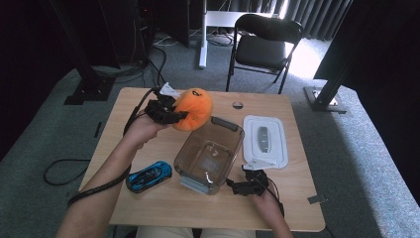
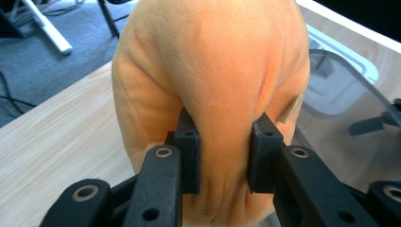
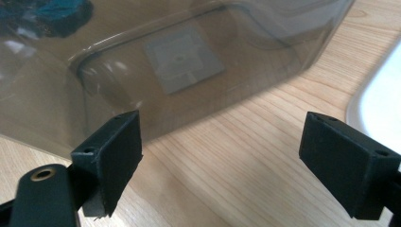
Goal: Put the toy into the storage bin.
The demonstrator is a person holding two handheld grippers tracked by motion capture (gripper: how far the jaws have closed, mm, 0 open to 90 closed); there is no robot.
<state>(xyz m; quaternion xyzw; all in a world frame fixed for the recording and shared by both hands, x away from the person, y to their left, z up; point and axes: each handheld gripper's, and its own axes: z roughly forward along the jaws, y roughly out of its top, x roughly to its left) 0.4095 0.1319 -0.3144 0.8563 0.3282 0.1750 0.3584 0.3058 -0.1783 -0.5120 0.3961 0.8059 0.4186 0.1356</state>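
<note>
An orange plush pumpkin (image 1: 193, 108) hangs in the air above the far left of the table, beside the far rim of a clear plastic bin (image 1: 210, 154). My left gripper (image 1: 174, 116) is shut on it; in the left gripper view both pads (image 2: 188, 156) pinch a fold of the plush (image 2: 213, 71). My right gripper (image 1: 238, 186) rests low at the bin's near right corner, its jaws wide apart with nothing between them. In the right gripper view its fingertips (image 3: 113, 151) face the bin wall (image 3: 189, 80) over bare wood.
The bin's white lid (image 1: 265, 141) lies to the right of the bin. A blue toy car (image 1: 148, 176) sits near the front left of the wooden table (image 1: 163, 208). A black chair (image 1: 265, 44) stands on the carpet behind.
</note>
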